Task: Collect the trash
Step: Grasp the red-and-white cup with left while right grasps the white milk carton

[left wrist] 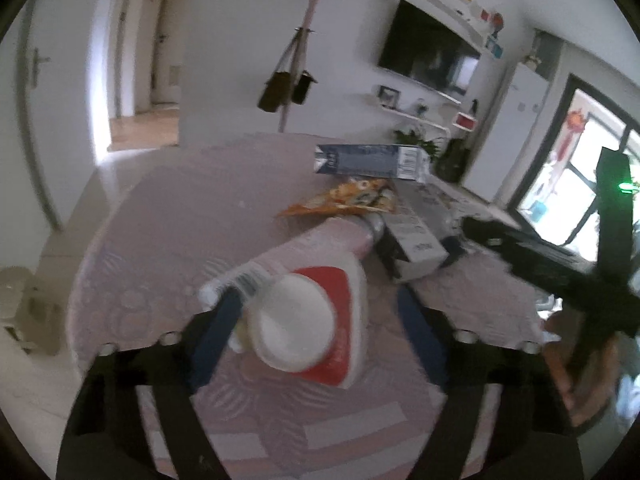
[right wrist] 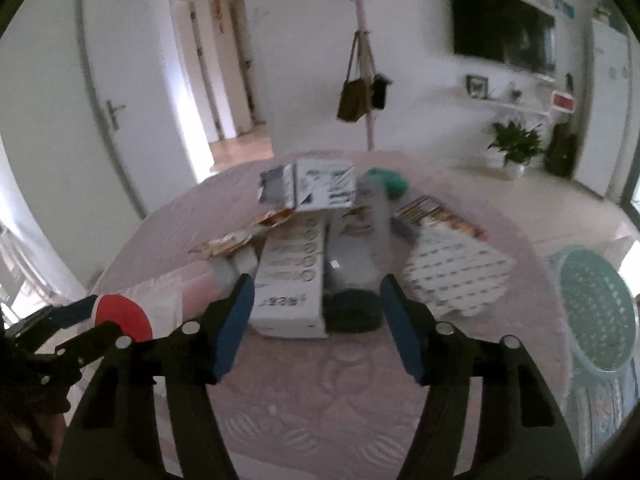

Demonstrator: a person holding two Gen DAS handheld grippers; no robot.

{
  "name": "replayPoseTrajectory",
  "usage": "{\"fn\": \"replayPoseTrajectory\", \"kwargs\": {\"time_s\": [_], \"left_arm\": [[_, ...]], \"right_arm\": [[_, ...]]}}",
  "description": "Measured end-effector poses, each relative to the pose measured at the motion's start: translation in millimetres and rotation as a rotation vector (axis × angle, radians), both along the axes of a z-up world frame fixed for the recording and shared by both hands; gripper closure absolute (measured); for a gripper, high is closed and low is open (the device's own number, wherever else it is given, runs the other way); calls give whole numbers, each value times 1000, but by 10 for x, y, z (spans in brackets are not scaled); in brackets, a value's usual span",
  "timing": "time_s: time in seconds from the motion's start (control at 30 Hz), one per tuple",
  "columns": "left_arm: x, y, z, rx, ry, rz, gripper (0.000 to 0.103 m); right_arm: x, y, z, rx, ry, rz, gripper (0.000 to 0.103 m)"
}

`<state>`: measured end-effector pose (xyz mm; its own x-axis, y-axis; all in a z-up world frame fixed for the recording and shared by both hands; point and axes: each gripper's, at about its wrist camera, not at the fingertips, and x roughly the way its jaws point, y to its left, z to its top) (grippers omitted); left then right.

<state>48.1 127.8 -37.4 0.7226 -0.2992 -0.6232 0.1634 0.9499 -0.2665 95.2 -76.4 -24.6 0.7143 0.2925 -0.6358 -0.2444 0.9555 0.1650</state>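
While left gripper [left wrist: 316,320] fingers pinch a pink bottle [left wrist: 316,264] at frame centre, right gripper [right wrist: 318,320] fingers stand spread before a box [right wrist: 290,280] on the tabletop [right wrist: 320,400].

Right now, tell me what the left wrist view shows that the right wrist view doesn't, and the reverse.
Only the left wrist view shows the white cap of the pink bottle between the left gripper jaws, and the window. Only the right wrist view shows the green basket, the patterned white wrapper and the open right gripper. Both share the pink tablecloth, orange snack wrapper, white carton, television and coat stand.
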Motion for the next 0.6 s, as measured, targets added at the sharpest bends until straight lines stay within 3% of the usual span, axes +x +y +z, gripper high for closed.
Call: {"fn": "replayPoseTrajectory", "kwargs": {"time_s": [0.07,0.17,0.37,0.5,0.6], "left_arm": [[-23,-28,-52,-11,9,-17,50],[-52,-95,-80,-30,5,-52,57],[-133,-213,-104,-37,-2,-96,58],[-227,-287,-129,-71,11,-152,58],[-332,-271,-149,-79,13,-145,49]], "right_arm": [[86,67,-81,6,29,19,47],[165,154,-184,-1,69,21,47],[219,254,-203,-37,85,12,46],[295,346,-276,-25,154,36,45],[332,370,-336,-40,170,14,45]]}}
